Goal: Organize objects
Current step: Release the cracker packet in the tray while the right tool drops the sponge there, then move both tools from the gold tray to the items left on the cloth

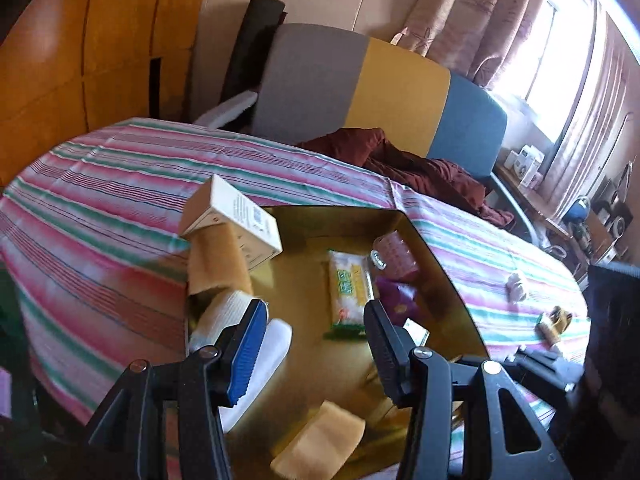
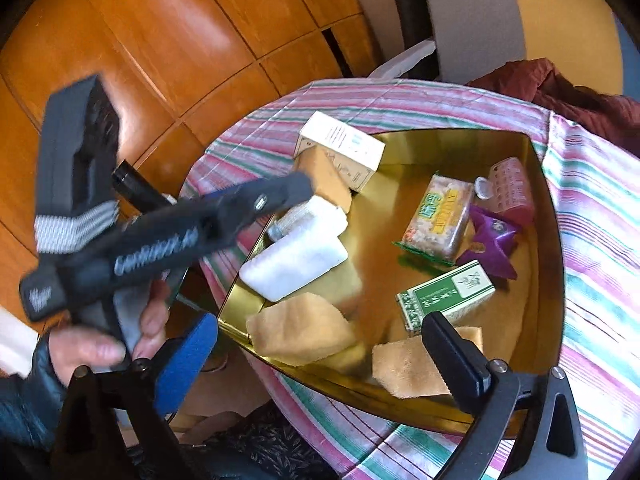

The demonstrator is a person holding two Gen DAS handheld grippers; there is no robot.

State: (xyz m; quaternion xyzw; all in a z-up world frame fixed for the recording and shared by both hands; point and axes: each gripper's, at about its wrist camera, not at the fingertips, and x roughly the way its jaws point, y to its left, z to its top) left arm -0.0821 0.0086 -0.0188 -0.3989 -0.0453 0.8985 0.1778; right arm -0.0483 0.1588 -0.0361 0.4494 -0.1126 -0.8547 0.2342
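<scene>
A gold tray (image 1: 332,210) on the striped tablecloth holds a snack packet (image 1: 348,292), a purple packet (image 1: 400,296), a pink ridged container (image 1: 394,254), a white case (image 2: 296,264), a green box (image 2: 448,296) and tan sponges (image 2: 300,328). A white carton (image 1: 230,216) leans on the tray's far left corner. My left gripper (image 1: 316,336) hangs open over the tray, with nothing between its fingers. My right gripper (image 2: 320,356) stands wide open at the tray's near edge, a tan sponge lying loose between its pads. A hand (image 2: 92,348) holds the left gripper (image 2: 298,190).
Grey, yellow and blue chair backs (image 1: 360,88) stand behind the table, with a dark red jacket (image 1: 420,168) draped there. Small items (image 1: 554,320) and a white crumpled thing (image 1: 518,284) lie on the cloth right of the tray. A wooden cabinet (image 2: 160,40) is at the left.
</scene>
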